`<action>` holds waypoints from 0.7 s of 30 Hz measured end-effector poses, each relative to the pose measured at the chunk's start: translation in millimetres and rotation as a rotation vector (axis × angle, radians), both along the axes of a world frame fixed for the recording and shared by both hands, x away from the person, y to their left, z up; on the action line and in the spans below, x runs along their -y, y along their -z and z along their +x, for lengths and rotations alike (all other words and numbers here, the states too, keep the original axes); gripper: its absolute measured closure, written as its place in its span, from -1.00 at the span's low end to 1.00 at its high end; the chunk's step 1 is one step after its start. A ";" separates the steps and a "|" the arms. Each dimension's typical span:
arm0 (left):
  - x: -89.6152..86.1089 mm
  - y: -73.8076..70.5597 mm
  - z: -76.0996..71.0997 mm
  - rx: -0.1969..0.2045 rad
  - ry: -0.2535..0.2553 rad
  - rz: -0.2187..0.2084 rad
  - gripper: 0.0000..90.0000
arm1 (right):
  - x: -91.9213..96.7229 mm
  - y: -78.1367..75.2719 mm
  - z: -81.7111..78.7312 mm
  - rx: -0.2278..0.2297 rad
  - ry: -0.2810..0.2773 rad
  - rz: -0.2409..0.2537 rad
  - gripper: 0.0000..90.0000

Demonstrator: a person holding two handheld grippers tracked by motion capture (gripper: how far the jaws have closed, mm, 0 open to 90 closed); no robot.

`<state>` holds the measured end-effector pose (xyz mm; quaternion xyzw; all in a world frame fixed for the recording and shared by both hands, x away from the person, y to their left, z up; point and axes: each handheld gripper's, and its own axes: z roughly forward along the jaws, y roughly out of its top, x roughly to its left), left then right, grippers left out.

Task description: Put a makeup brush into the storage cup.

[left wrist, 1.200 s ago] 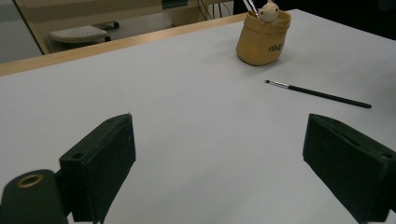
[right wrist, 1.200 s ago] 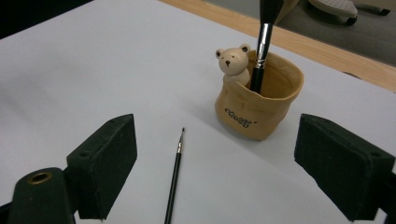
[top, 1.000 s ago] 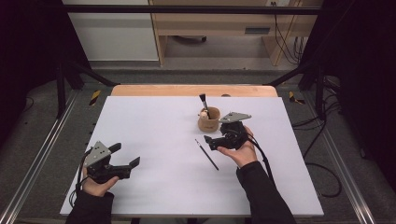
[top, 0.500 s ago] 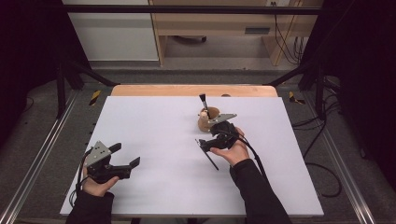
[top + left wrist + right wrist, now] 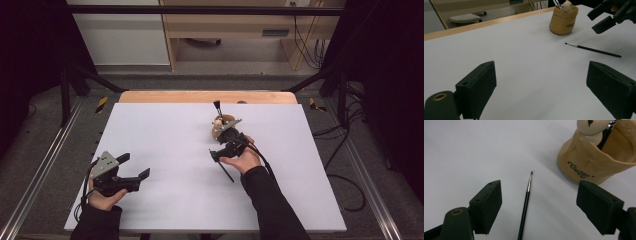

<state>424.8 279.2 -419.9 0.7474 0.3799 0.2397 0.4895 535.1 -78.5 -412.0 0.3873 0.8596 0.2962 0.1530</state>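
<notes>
Brush (image 5: 525,205) between hand-held gripper (image 5: 539,207) jaws.

Not much of the thin brush (image 5: 526,202) gets shown whole: in the right gripper view its handle is cut off by the bottom edge, and in the high view the upper part is hidden under the right gripper (image 5: 226,150) and the hand holding it. The tan cup (image 5: 596,160) is clipped by the top and right edges in that gripper view, so its rim can't be seen whole, and the lettering on its side is only partly readable. The little bear figure (image 5: 590,128) in it is cropped at the top. Whatever else is standing in the cup is too small to be made out from above.
</notes>
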 end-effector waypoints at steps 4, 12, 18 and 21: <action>0.1 0.0 0.0 -0.001 0.001 0.003 -0.81 | -2.3 4.7 2.6 -0.025 0.003 -0.022 -0.50; 0.1 0.3 0.2 -0.002 0.002 0.003 -0.81 | -7.5 10.5 7.8 -0.062 -0.008 -0.062 -0.42; 0.0 0.3 0.2 -0.002 0.002 0.002 -0.81 | -13.7 13.2 10.0 -0.099 -0.018 -0.090 -0.30; 0.1 0.3 0.2 -0.002 0.003 0.003 -0.81 | -16.0 15.8 11.1 -0.119 -0.018 -0.091 -0.22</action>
